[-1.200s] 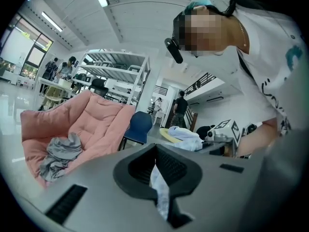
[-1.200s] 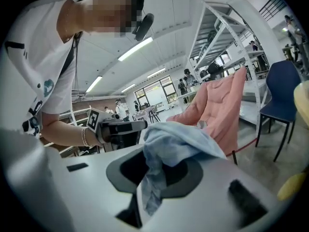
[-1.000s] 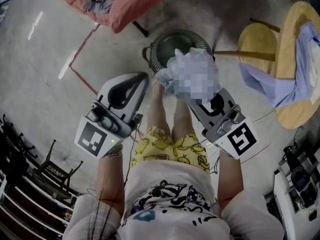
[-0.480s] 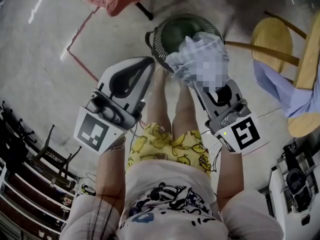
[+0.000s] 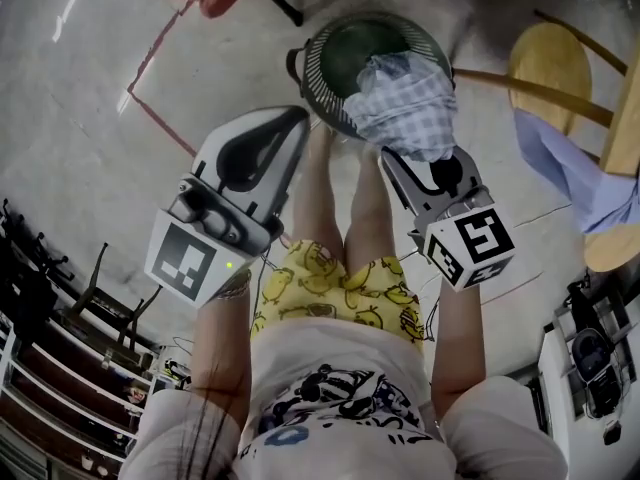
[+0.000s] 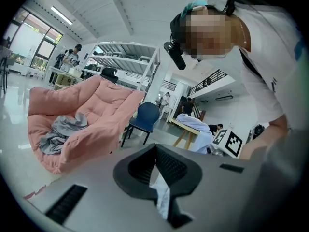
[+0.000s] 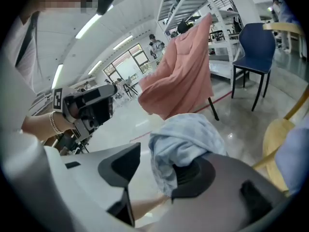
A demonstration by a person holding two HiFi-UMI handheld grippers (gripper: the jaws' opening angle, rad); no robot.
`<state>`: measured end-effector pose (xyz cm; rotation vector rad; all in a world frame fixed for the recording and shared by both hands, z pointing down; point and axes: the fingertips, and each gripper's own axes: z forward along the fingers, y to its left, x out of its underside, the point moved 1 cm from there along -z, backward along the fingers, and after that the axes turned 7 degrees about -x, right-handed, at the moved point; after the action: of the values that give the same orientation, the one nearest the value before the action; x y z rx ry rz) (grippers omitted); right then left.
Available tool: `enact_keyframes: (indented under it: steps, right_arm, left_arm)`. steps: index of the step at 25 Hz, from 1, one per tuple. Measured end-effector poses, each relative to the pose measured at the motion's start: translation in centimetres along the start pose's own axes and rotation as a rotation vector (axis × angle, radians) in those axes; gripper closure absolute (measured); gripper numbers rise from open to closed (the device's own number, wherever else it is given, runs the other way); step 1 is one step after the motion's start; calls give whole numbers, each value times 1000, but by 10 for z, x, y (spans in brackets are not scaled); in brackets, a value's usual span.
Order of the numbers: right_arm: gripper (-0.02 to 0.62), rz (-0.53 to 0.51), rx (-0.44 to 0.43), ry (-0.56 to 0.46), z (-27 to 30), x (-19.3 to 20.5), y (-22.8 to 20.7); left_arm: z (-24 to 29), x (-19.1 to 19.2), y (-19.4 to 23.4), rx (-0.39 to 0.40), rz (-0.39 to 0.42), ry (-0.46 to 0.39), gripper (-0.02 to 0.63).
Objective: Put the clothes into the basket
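Observation:
A dark round basket (image 5: 322, 50) stands on the floor in front of the person's feet. A light blue checked cloth (image 5: 405, 103) hangs over its near right rim and partly inside. My right gripper (image 5: 400, 160) sits just behind it, pointing down, and its jaws are opening. In the right gripper view the cloth (image 7: 181, 139) drapes against the right pad while the left pad stands apart from it, with the right gripper (image 7: 159, 163) wide. My left gripper (image 5: 298, 120) hovers left of the basket, its jaws together and holding nothing; in its own view my left gripper (image 6: 155, 151) has its pads meeting.
A pink beanbag sofa (image 6: 91, 115) with a grey garment (image 6: 63, 132) lies beyond the basket. At the right, a yellow wooden stool (image 5: 548, 68) and a table carry a pale blue garment (image 5: 570, 163). A blue chair (image 6: 147, 117) stands further back. Red tape (image 5: 150, 63) marks the floor.
The right gripper has sunk toward the basket with the checked cloth and its jaws have spread apart. The cloth now hangs over the basket's rim. The left gripper has dropped a little.

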<state>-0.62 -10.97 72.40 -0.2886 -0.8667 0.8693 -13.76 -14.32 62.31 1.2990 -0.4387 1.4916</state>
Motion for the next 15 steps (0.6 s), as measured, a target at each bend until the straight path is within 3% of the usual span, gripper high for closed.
enact_keyframes:
  steps: [3,8,15]
  right_arm:
    - [390,-17,30,66,1,8,-3]
    - [388,-167,116,272,5,29,-11]
    - [390,-165,165,250,0,27,-22]
  left_arm:
    - [0,1,2,-5,1,10,591]
    - [-1,0,3,-16,-8,12,591]
    - [1,1,5,-14,-20,20,591]
